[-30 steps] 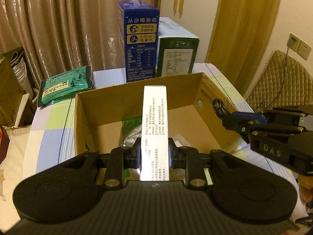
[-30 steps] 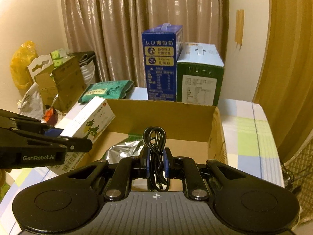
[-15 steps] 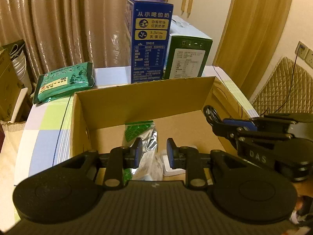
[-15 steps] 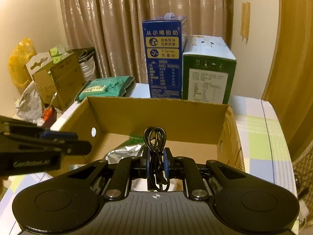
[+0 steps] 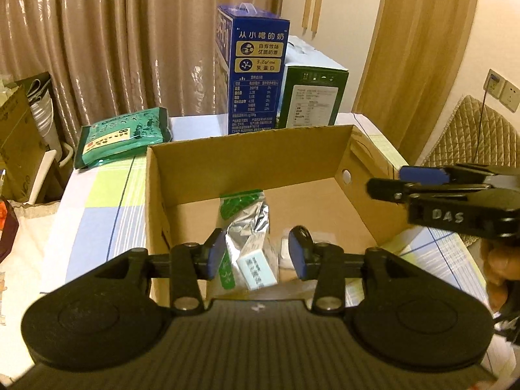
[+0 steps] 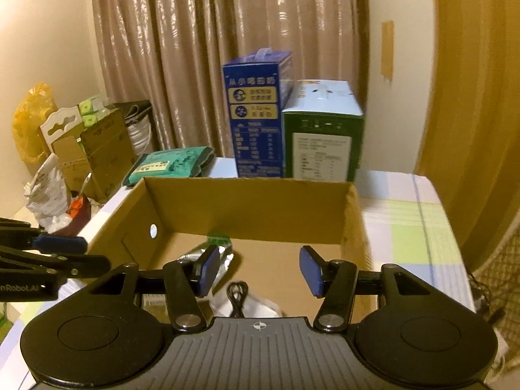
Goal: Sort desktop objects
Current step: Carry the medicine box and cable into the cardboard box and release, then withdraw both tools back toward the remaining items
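Left wrist view: my left gripper (image 5: 256,255) hangs over the near edge of the carton (image 5: 250,149), its jaws parted and opening, gripping nothing. Beneath the gap, inside the carton, a white box (image 5: 256,268) lies tilted against a foil bag (image 5: 248,219) with a green top. My pads do not touch it. My right gripper (image 5: 383,187) reaches in from the right, above the carton's right wall, with my hand (image 5: 499,266) behind it.

In the right wrist view, my right gripper (image 6: 258,271) has its jaws spread about halfway and opening, with nothing between the pads. Below them a coiled black cable (image 6: 237,299) lies on something white in the carton (image 6: 250,204), beside the foil bag (image 6: 208,255). My left gripper (image 6: 81,253) shows at the left edge.

Behind the carton on the table (image 5: 97,201) stand a blue box (image 5: 256,74) and a green box (image 5: 313,97) side by side; a green packet (image 5: 125,136) lies to the left.
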